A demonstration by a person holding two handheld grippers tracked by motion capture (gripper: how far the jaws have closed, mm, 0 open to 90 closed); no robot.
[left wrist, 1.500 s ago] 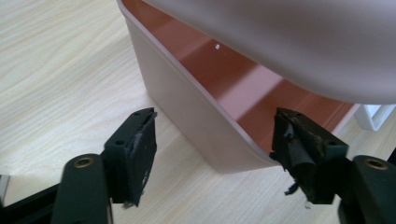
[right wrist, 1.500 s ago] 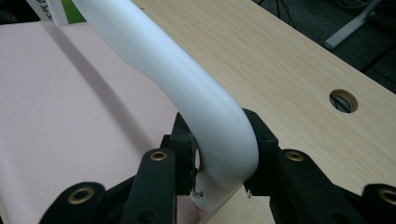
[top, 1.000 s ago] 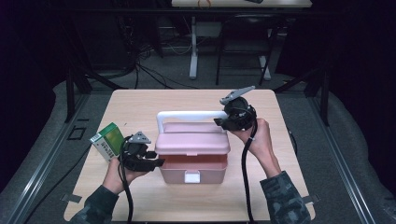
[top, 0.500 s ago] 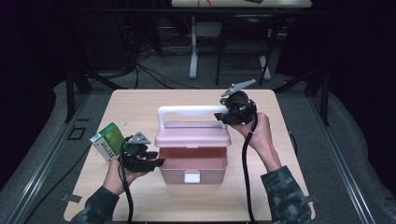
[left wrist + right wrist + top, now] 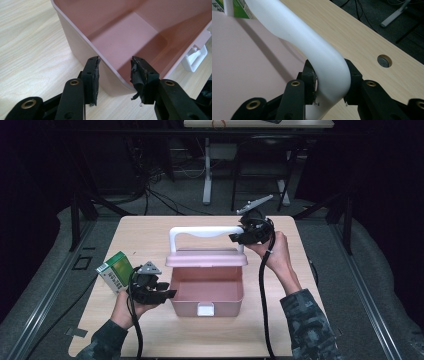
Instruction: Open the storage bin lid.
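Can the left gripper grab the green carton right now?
Probably yes, but not at once. The left gripper straddles the wall of the pink box, jaws not pressing it. The green carton stands just behind that hand with bare table around it, so the gripper would need to back off and turn.

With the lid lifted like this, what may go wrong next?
The right gripper holds the lid by one corner of the smooth white handle, so the lid might slip and drop. The left gripper straddles the pink box wall; whether it presses is unclear, so the box could shift.
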